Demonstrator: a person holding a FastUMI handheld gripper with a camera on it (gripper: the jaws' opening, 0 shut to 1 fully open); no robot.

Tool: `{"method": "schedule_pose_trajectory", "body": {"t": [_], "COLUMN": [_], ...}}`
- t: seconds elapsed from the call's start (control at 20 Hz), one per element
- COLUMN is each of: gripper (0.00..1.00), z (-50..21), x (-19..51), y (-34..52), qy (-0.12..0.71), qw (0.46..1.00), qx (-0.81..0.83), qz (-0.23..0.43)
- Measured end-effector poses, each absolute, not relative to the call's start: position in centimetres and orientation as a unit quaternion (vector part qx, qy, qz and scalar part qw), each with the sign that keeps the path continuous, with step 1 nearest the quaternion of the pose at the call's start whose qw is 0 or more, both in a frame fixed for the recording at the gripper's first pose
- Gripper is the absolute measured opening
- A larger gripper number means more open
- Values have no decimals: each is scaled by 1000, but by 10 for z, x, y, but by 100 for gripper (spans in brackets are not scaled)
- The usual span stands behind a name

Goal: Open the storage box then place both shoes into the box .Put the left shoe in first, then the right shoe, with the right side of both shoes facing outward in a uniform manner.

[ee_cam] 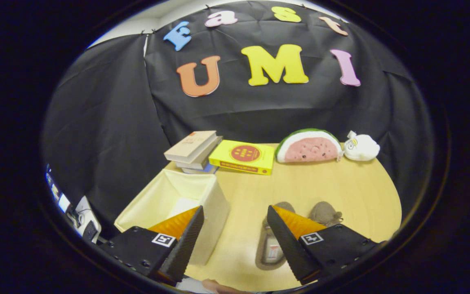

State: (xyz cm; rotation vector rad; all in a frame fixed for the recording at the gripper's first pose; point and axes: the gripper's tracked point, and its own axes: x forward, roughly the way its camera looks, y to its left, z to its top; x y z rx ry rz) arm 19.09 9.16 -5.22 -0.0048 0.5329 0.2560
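The tongs point(235, 218) stand wide apart above the worktop point(320, 183), with nothing between their fingers but bare wood. The storage box point(169, 192), a cream fabric bin with its top open, sits just ahead of the left finger point(186, 237) and partly under it, so that the finger's tip overlaps the box's near wall; the inside of the box looks pale, and what lies on its floor is too indistinct to name. One shoe point(269, 249), grey-brown with a pale insole facing up, lies on the worktop right beside the inner edge of the right finger point(284, 237), which hides part of it. The second shoe point(324, 213) lies just beyond the right finger's tip, a little to the outer side, close to the first shoe; whether the two touch cannot be told. Well beyond the tongs, along the far edge of the worktop, a stack of books point(194, 151) stands beyond the box, with a yellow book point(243, 157) lying flat just beside it. Further toward the right-finger side come a watermelon-slice plush point(308, 147) and a small white plush toy point(361, 148), almost touching one another. Behind all of these hangs the black cloth wall point(108, 122) of the booth.
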Motion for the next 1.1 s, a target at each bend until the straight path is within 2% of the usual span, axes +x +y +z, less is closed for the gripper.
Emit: {"method": "schedule_pose_trajectory", "body": {"t": [0.2, 0.4, 0.6, 0.8, 0.9, 1.05, 1.1], "gripper": [94, 87, 69, 40, 38, 5, 5], "z": [-109, -154, -184, -203, -204, -206, -208], "x": [201, 204, 208, 212, 217, 212, 213], "y": [31, 12, -1, -5, -3, -2, -2], "qy": [321, 387, 447, 492, 490, 504, 501], "qw": [944, 921, 894, 871, 871, 863, 865], "qx": [-36, -17, -19, 0, 8, 18, 20], "qz": [66, 46, 20, 14, 19, 14, 11]}}
